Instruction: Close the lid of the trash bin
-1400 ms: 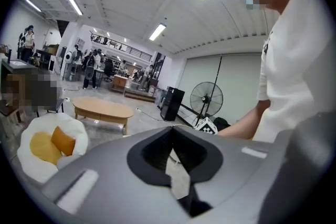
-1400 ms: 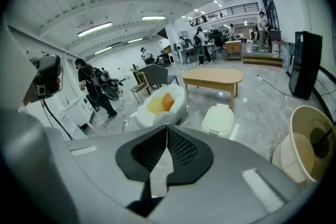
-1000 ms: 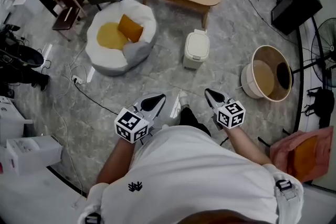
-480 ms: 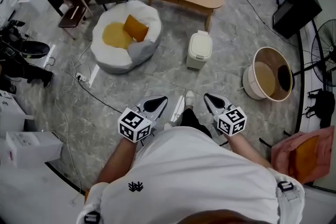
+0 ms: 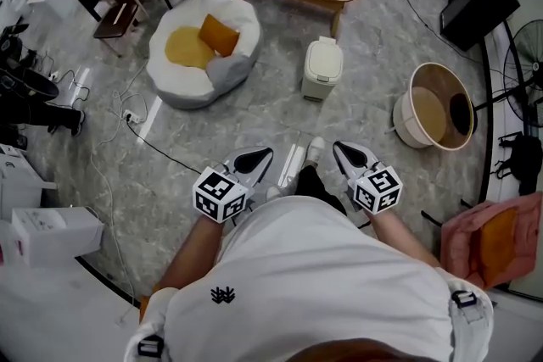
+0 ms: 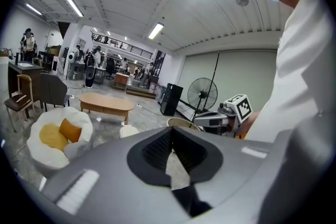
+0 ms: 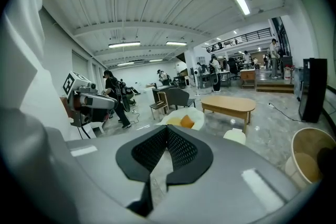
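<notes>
- Trash bin (image 5: 322,69): small, cream-white, upright on the grey marbled floor (image 5: 254,110), well ahead of the person. Its lid (image 5: 326,56) lies flat down on the body. Neither tongs touch it.
- Same bin shows small and far off in the left gripper view (image 6: 127,131) and in the right gripper view (image 7: 234,136).
- White beanbag seat (image 5: 204,55) near the bin's left, holding a yellow pad and an orange cushion (image 5: 219,34).
- Round wooden tub (image 5: 433,119) to the bin's right, tipped on its side, its opening facing up toward the camera.
- Black cable (image 5: 161,150) trails over the floor between the beanbag seat and the person.
- Left tongs (image 5: 254,158) held low, close to the person's body, tips together, nothing between them; confirmed in their own view (image 6: 171,131).
- Right tongs (image 5: 348,155) level with them on the other side, tips likewise together and empty (image 7: 167,129).
- One pale shoe (image 5: 316,150) shows between the two tongs.
</notes>
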### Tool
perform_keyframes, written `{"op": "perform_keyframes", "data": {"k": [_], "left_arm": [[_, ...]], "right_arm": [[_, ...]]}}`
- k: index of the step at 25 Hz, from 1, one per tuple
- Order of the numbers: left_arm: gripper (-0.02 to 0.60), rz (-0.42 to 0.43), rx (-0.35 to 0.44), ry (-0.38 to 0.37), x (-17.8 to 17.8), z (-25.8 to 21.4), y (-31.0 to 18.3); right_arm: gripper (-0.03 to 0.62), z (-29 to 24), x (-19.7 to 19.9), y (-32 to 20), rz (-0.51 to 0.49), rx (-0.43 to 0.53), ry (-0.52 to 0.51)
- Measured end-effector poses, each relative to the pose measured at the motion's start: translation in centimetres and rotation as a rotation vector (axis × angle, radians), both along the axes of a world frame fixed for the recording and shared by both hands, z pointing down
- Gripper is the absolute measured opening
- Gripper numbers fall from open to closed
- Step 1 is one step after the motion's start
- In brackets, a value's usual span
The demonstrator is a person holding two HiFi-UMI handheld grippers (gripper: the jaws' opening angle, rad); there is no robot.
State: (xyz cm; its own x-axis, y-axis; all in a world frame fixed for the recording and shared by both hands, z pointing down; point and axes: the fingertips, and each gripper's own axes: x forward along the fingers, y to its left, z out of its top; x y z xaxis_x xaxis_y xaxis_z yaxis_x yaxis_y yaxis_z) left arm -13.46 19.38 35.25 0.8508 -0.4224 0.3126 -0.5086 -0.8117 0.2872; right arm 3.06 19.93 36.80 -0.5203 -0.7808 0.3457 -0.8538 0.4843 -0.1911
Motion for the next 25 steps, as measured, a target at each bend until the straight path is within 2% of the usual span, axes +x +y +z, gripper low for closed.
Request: {"op": "perform_keyframes", "data": {"k": [16,25], "left_arm": [[0.055,0.026,-0.018,-0.001,1.0,0.7,0.8],[0.055,-0.027,-0.036,-0.001,-0.8,1.3,0.2]], "right_arm": [[0.002,0.6,0.1,1.3,0.013,-0.007,0.000],[0.002,0.8,-1.4,-0.5,-0.038,-0.011,0.005]]}}
